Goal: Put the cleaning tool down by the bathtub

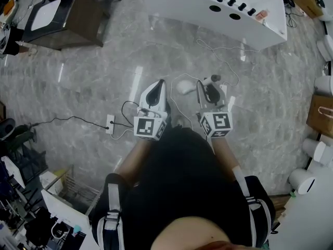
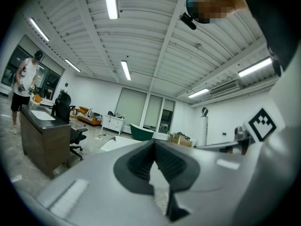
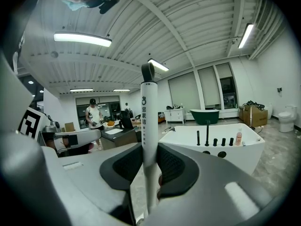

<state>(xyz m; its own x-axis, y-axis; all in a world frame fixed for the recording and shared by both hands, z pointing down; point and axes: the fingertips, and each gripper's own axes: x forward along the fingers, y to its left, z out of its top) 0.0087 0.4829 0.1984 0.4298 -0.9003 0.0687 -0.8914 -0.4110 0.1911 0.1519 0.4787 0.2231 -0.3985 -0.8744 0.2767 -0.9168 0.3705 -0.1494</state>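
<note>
The cleaning tool (image 3: 149, 126) is a long white handle with a grey cap. It stands upright between the jaws of my right gripper (image 3: 149, 166), which is shut on it. In the head view the tool's cap (image 1: 215, 78) sticks out past my right gripper (image 1: 207, 86). The white bathtub (image 1: 218, 9), with black taps on its rim, stands ahead of me across the marble floor; it also shows as the bathtub (image 3: 211, 145) beyond the jaws. My left gripper (image 1: 160, 84) is held level beside the right one, jaws shut with nothing between them (image 2: 154, 147).
A white oval thing (image 1: 183, 87) shows between the grippers. A power strip (image 1: 110, 124) with cables lies on the floor to my left. A brown desk (image 1: 62, 20) stands far left, toilets (image 1: 322, 82) and a paper bag (image 1: 320, 113) to the right. A person (image 2: 23, 91) stands by the desk.
</note>
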